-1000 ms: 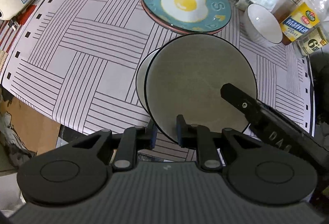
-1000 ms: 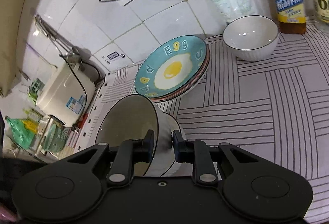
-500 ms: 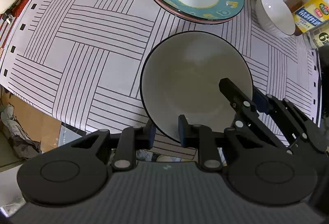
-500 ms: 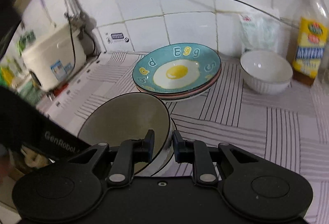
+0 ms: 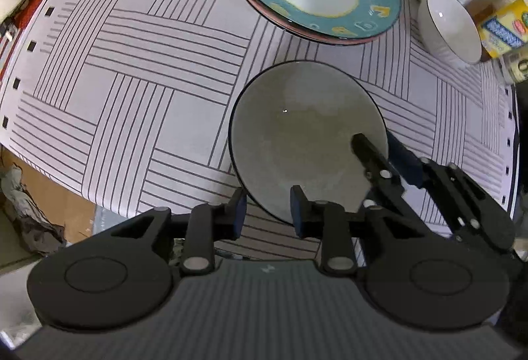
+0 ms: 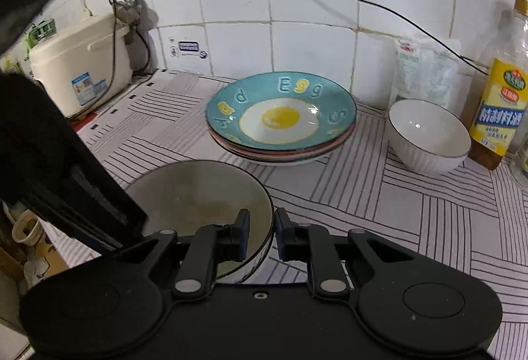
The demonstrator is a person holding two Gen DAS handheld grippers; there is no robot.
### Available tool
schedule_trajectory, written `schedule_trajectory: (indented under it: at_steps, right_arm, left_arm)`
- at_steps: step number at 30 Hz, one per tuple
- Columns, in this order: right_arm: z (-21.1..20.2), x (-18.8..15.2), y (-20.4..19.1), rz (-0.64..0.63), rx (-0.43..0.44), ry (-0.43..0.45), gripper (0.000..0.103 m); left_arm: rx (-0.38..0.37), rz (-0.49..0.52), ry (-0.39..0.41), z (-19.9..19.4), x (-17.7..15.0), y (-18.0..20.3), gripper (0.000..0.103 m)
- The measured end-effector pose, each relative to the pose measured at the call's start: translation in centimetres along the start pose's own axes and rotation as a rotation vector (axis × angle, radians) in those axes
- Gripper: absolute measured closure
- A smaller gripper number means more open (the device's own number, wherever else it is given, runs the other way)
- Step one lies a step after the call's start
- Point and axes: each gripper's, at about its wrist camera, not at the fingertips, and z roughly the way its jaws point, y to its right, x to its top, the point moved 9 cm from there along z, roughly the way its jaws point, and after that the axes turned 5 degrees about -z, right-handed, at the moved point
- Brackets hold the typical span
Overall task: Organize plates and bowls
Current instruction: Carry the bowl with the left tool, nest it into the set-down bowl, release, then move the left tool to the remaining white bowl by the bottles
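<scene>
Striped mat [image 5: 138,63]; bowl rim [image 6: 269,214] between right tongs [image 6: 260,236]

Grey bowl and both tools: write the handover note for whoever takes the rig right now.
Right tool: shut on the rim of the grey bowl, one finger inside, one outside.
Left tool: its jaws have just been opening; the bowl's near rim sits between them, pads no longer pressing.
Bowl is low over the striped mat, near its front edge; whether it rests on the mat cannot be told.
Done: plates stacked at the back, egg plate on top.
Left: white bowl stands alone by the bottles; grey bowl probably goes with it.
</scene>
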Motion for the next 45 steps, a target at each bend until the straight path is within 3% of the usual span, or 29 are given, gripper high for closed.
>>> schedule_trajectory:
  at_steps: [4, 11, 15, 24, 33, 38, 45]
  right_arm:
    - [0.1, -0.6, 0.5, 0.046, 0.042, -0.01, 0.082]
    - [-2.4, -0.7, 2.0, 0.073, 0.144, 0.018, 0.082]
    - [-4.2, -0.7, 3.4, 0.064, 0.161, 0.036, 0.08]
    - [-7.5, -1.7, 7.8, 0.064, 0.091, 0.07, 0.063]
    - [-10.0, -2.3, 10.6, 0.071, 0.075, 0.126, 0.059]
    - [-9.6, -2.0, 12.4, 0.05, 0.042, 0.147, 0.046]
    - [-6.6, -0.3, 15.4, 0.026, -0.028, 0.146, 0.031]
  left_arm:
    - [0.012, 0.03, 0.016, -0.7, -0.2, 0.5, 0.068]
    - [0.031, 0.067, 0.071, -3.3, -1.1, 1.9, 0.065]
    - [0.026, 0.105, 0.117, -4.9, -1.3, 3.8, 0.064]
    - [-0.016, 0.17, 0.199, -6.3, -1.3, 9.0, 0.062]
    - [-0.033, 0.205, 0.226, -5.3, -0.7, 12.7, 0.056]
    - [-0.073, 0.23, 0.292, -5.4, 1.4, 15.1, 0.048]
    - [-0.148, 0.174, 0.346, -4.2, 5.0, 17.3, 0.041]
